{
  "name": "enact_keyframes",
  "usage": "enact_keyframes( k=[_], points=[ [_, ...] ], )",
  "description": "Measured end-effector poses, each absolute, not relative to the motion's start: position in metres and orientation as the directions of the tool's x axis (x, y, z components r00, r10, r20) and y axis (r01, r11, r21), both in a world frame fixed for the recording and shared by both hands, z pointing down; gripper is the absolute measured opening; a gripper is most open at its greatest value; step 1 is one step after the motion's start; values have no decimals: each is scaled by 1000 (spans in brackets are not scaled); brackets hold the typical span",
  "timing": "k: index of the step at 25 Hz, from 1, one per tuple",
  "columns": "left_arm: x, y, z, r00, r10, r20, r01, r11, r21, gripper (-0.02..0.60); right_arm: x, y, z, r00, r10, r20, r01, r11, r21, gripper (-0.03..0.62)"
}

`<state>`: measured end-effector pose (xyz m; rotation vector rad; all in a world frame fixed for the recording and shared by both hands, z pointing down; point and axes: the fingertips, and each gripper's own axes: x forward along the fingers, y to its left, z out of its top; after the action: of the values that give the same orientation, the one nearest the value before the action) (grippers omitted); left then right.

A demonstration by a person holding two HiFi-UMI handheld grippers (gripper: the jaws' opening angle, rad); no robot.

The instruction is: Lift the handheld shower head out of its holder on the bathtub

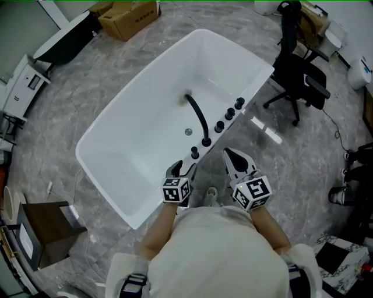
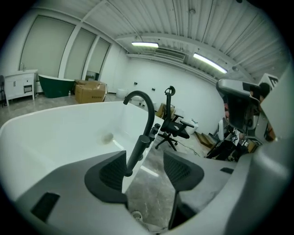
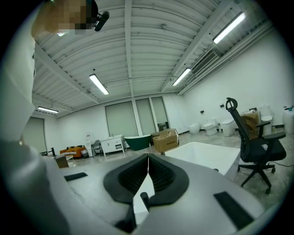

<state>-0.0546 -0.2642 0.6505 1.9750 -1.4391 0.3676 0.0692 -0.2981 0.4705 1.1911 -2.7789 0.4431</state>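
Note:
The white bathtub (image 1: 116,151) lies in front of me, with a black curved spout (image 1: 198,116) and a row of black knobs (image 1: 219,126) on its near rim. The handheld shower head (image 1: 194,152), a slim black stick, stands in its holder at the near end of that row. In the left gripper view, the shower head (image 2: 137,153) rises just beyond the left pad (image 2: 112,170). My left gripper (image 1: 182,169) (image 2: 144,167) is open and touches nothing. My right gripper (image 1: 232,154) (image 3: 148,172) is shut and empty, hovering beside the rim.
A black office chair (image 1: 300,75) stands right of the tub. A cardboard box (image 1: 128,17) sits beyond its far end and a wooden cabinet (image 1: 46,227) at lower left. A green tub (image 2: 55,86) and a white cabinet (image 2: 18,85) stand far off.

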Motion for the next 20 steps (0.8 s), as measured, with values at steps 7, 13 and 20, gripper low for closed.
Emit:
enact_keyframes(
  k=[7, 13, 20],
  points=[
    [-48, -282, 686, 333, -689, 644, -934, -149, 324, 242, 66, -319, 488, -724, -651, 229, -690, 677, -257, 20],
    [-41, -293, 711, 316, -650, 692, -943, -135, 304, 242, 69, -327, 502, -738, -626, 252, -674, 683, -280, 20],
    [-41, -305, 742, 274, -605, 747, -957, -98, 272, 242, 76, -329, 522, -740, -607, 291, -673, 672, -308, 20]
  ],
)
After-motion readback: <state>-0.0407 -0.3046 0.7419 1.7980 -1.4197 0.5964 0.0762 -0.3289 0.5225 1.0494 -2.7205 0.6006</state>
